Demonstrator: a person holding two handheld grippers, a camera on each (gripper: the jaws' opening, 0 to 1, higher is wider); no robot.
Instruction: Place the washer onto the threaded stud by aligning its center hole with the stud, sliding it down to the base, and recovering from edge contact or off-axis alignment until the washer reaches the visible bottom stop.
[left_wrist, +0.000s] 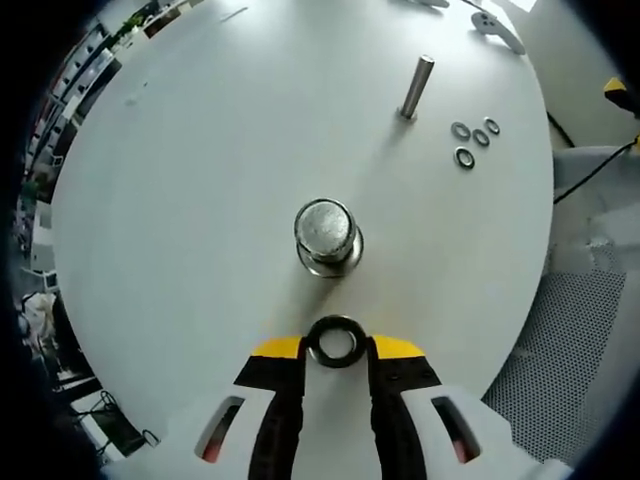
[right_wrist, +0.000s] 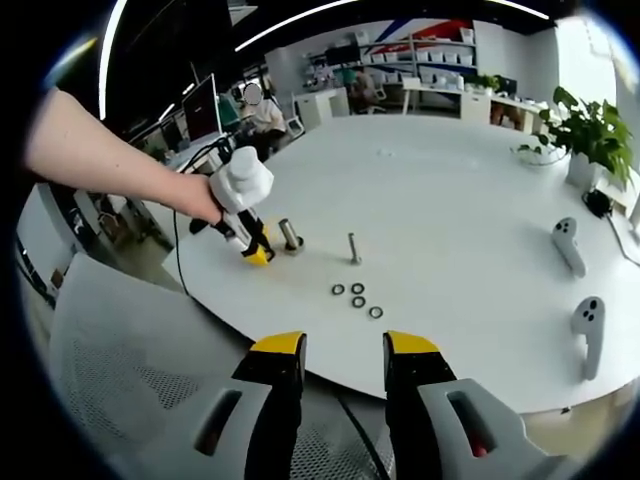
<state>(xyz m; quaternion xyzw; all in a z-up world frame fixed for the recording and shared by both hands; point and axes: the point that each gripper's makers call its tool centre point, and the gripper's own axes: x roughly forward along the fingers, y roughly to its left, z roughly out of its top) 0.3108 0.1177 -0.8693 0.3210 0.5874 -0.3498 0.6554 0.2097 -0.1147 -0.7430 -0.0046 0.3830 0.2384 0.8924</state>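
My left gripper (left_wrist: 336, 345) is shut on a dark metal washer (left_wrist: 336, 341), held flat between its yellow-tipped jaws. Just beyond it a thick threaded stud (left_wrist: 325, 235) with a wide base stands on the white table (left_wrist: 200, 200), seen almost end-on; the washer is short of it and apart from it. In the right gripper view the left gripper (right_wrist: 258, 250) hovers beside that stud (right_wrist: 290, 236), held by a person's hand (right_wrist: 200, 205). My right gripper (right_wrist: 343, 350) is open, off the table's near edge, with nothing between its jaws.
A thinner stud (left_wrist: 416, 88) (right_wrist: 353, 248) stands farther on, with three spare washers (left_wrist: 472, 140) (right_wrist: 357, 297) beside it. Two white controllers (right_wrist: 578, 290) lie at the right. A potted plant (right_wrist: 590, 130) stands far right. A mesh chair (right_wrist: 130, 370) sits below the table edge.
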